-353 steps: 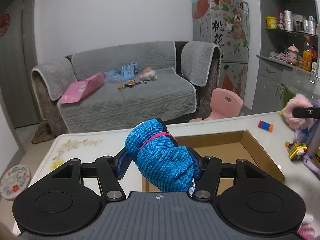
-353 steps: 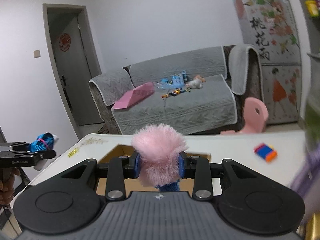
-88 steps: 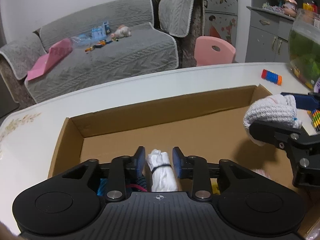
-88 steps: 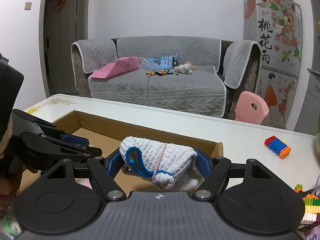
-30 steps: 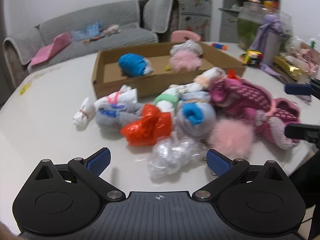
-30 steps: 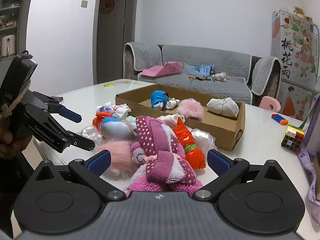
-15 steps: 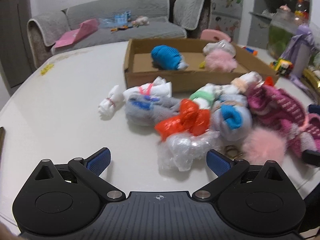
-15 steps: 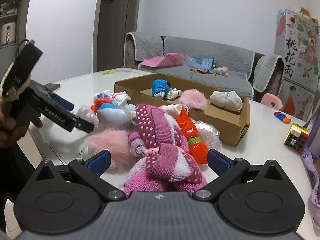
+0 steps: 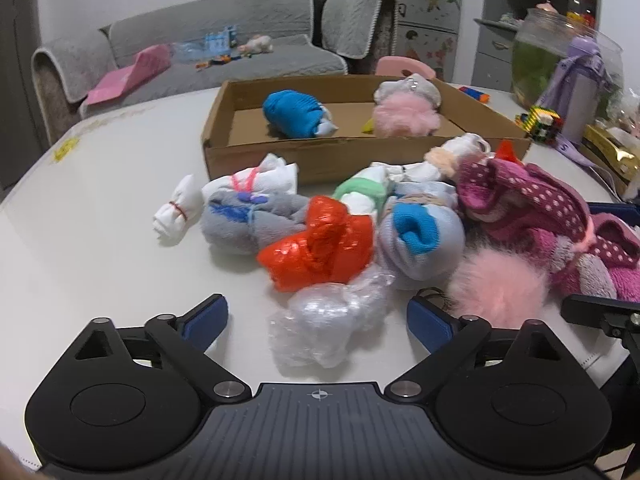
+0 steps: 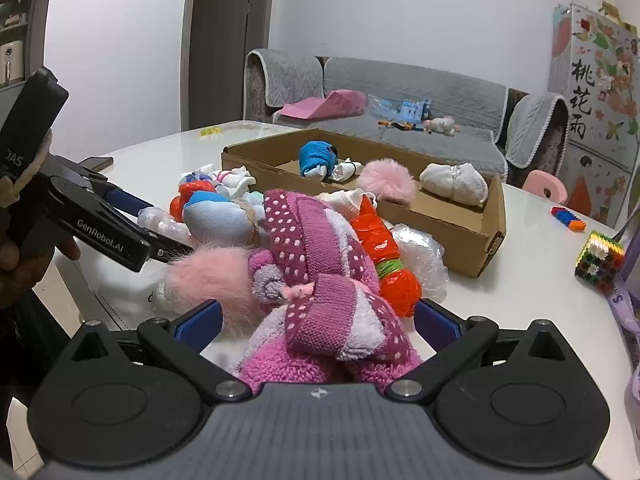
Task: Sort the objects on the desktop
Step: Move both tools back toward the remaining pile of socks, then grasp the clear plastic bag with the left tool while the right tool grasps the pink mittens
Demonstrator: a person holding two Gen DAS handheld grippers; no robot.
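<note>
A heap of rolled socks and bags lies on the white table in front of a cardboard box (image 9: 320, 160). The box holds a blue sock roll (image 9: 296, 114), a pink pompom (image 9: 404, 116) and a white sock (image 10: 456, 184). My left gripper (image 9: 316, 322) is closing its jaws around a clear plastic bundle (image 9: 332, 320); the pads stand apart from it. Beyond it lie a red bag (image 9: 320, 248) and a pale blue sock ball (image 9: 420, 240). My right gripper (image 10: 318, 326) is open, with a magenta dotted sock (image 10: 320, 248) between its jaws, beside a second pink pompom (image 10: 208, 272).
A block cube (image 10: 600, 256) and a blue-orange toy (image 10: 568, 218) sit to the right of the box. A purple bottle (image 9: 580, 92) and a glass jar (image 9: 560, 52) stand at the far right. The table's near edge runs just under both grippers. A hand (image 10: 24, 264) holds the left gripper.
The left gripper has come nearer to the heap, so the clear bundle now lies between its jaws, which stand a little narrower. The right gripper has edged closer over the magenta sock.
</note>
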